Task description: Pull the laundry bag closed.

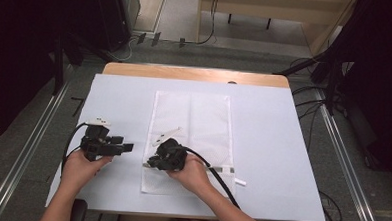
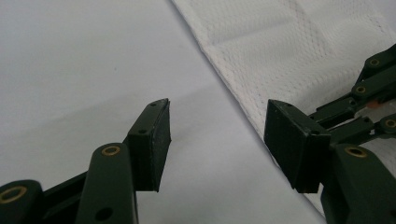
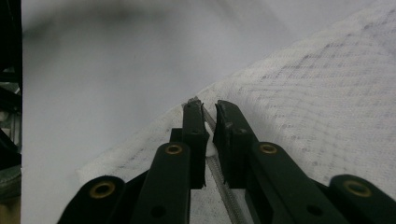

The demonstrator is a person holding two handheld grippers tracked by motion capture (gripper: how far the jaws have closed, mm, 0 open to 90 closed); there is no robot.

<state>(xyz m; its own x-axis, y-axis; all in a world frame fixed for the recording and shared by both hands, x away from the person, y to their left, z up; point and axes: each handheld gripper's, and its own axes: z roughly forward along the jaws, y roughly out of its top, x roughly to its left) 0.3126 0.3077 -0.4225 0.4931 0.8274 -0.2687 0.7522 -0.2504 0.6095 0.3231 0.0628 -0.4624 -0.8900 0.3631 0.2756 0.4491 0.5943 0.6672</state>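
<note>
Right hand-held gripper (image 3: 208, 122): jaws nearly together, pinched on the zipper pull (image 3: 210, 140) at the near edge of the mesh bag; a sliver of white pull showing between the pads.
Right hand-held gripper, high view (image 1: 151, 163): low over the bag's near left part, pointing left, cable trailing back along the forearm.
Zipper (image 3: 224, 186): running straight along between the two jaws, metal teeth catching the light.
Left hand-held gripper (image 2: 217, 128): jaws spread wide, nothing between the pads, bare table surface below the gap.
Left hand-held gripper, high view (image 1: 127, 147): off to the left of the bag, close to its left edge, pointing right toward it, not touching it.
Mesh bag (image 1: 190, 135): white, flat, lying lengthwise in the middle of the table, its long edge crossing the left gripper view on a diagonal (image 2: 280, 51).
White tag (image 1: 240, 181): just off the bag's near right corner, beside the zipper end.
Table (image 1: 277, 144): covered with a white sheet, wooden edge visible at the far side.
</note>
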